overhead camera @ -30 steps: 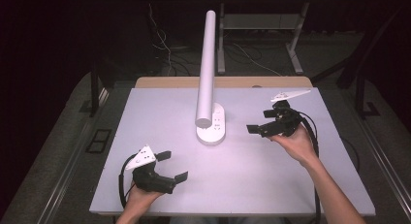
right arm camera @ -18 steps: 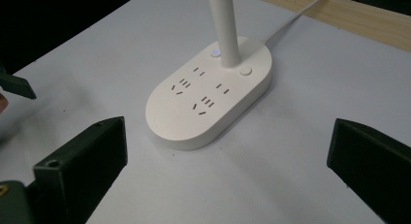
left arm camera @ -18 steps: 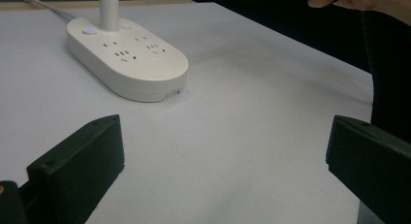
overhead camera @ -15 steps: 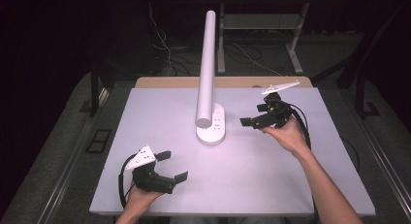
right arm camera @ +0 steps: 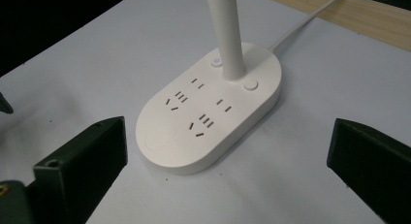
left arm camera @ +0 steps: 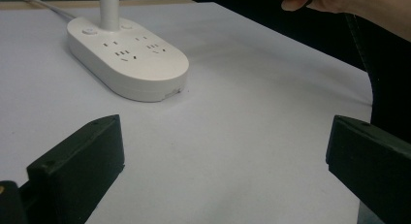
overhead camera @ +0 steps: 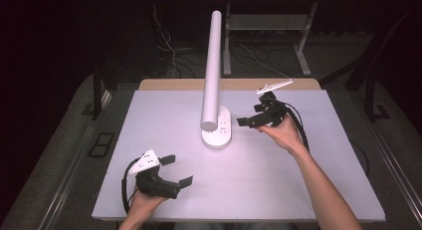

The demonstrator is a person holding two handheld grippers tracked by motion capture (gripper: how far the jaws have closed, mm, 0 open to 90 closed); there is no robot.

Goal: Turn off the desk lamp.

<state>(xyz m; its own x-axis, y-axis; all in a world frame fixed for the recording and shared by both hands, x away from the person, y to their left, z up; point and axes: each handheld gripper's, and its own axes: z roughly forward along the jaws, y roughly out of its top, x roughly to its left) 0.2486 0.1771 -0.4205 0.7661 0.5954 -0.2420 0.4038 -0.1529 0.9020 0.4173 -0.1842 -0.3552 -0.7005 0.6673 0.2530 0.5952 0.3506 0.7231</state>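
Here the white worktop [overhead camera: 298, 190] carries one thing: a white oval lamp base [overhead camera: 217, 132] with socket slots on its top, sitting just past the middle, toward twelve o'clock. A long white lamp tube [overhead camera: 212, 70] rises from the base and leans out toward the camera in the high view. In the right gripper view a thin white cord [right arm camera: 303, 23] runs from the back of the base toward the wooden strip [right arm camera: 349, 10] along the far edge.

The left tongs [overhead camera: 176, 171] sit at about seven o'clock near the near edge, held low over the surface, jaws spread wide and released, with nothing between them. From them to the base lies bare worktop.

The right tongs [overhead camera: 251, 115] are at about two o'clock, just beside the base on its three o'clock side, raised off the surface and pointing at it. Their jaws are also spread wide with nothing held; in the right gripper view the base lies framed between them but apart from both.

The right hand [left arm camera: 315, 0] shows in the left gripper view at its top edge. The near right quarter of the worktop, out to both edges, is bare.
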